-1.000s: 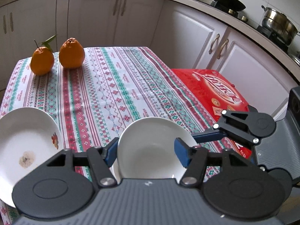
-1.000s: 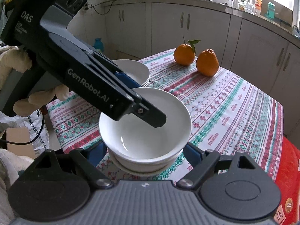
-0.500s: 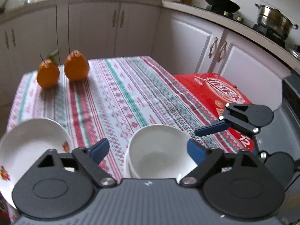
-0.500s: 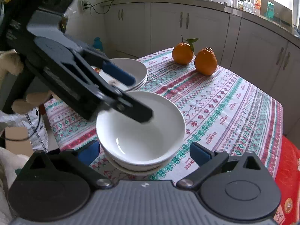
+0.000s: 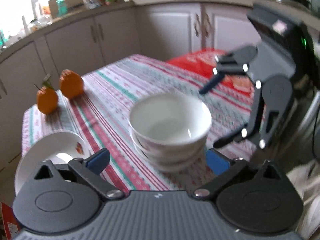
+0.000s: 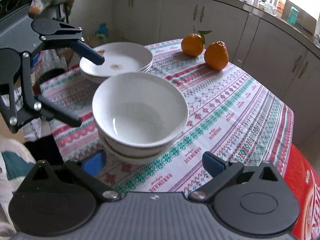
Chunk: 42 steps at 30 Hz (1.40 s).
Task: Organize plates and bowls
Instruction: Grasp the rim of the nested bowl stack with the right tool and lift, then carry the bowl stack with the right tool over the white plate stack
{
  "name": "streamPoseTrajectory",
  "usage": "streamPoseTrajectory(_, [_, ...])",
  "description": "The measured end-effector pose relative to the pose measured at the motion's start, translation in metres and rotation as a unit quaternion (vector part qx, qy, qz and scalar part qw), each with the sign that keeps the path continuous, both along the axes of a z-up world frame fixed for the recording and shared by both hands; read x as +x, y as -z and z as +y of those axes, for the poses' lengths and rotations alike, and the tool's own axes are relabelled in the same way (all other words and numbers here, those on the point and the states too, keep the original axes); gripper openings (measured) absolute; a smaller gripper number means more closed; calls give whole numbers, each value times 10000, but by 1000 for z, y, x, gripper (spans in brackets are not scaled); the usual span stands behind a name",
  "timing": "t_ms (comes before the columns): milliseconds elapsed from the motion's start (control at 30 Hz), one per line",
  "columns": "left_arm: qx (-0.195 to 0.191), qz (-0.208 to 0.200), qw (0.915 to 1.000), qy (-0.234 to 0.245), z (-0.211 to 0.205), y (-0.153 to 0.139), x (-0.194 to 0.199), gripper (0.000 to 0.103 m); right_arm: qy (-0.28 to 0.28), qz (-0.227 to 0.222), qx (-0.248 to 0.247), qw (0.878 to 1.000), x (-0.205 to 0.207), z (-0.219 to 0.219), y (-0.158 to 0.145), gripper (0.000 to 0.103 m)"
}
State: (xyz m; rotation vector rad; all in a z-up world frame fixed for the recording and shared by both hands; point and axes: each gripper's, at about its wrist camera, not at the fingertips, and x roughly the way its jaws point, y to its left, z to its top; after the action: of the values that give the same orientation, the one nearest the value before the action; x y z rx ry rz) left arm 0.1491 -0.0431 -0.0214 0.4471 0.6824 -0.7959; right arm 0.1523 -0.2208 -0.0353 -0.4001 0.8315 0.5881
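Observation:
A stack of white bowls [image 6: 140,108] stands on the patterned tablecloth [image 6: 230,108], one bowl nested on the others. The same stack of bowls [image 5: 170,120] shows blurred in the left wrist view. My left gripper [image 5: 158,160] is just short of it; its jaws are opening, with the stack's base ahead between them, untouched. From the right wrist view the left gripper [image 6: 86,91] is left of the bowls, clear of the rim. My right gripper [image 6: 154,165] is open in front of the stack and grips nothing. A pile of white plates [image 6: 120,60] lies behind the bowls.
Two oranges [image 6: 193,44] [image 6: 217,55] sit at the table's far end. A red box [image 6: 304,180] lies beside the table on the right. White kitchen cabinets [image 6: 220,20] run behind. A person's light sleeve [image 6: 12,160] is at lower left.
The left gripper let go of the top bowl's rim, opened wide, rolled and pulled back to the left. The right gripper's jaws widened. The bowl now rests on the stack.

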Motion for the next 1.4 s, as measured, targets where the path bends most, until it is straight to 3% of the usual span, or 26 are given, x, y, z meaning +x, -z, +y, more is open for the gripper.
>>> streamPoseTrajectory(133, [370,6,9993,79,-9,22,4,102,-69,-2,-181,9998,2,4,8,103])
streamPoseTrajectory(367, [655,-58,9973,320,-18,45,15,102,-100,14,-299,9995,13,6,17,103])
streamPoseTrajectory(700, [717,245,9938,813,-24,48,32,99,-1013,209,-432,9937,32,13,26,103])
streamPoseTrajectory(933, [699,421,9882,1293,-27,44,46,94,-1716,622,-183,9830,51,16,18,102])
streamPoseTrajectory(1200, [563,750,9807,1718,-25,47,59,89,-1902,835,-242,9779,56,20,25,98])
streamPoseTrajectory(1400, [504,889,9787,1781,-22,48,65,88,-1838,900,-300,9784,55,16,26,92])
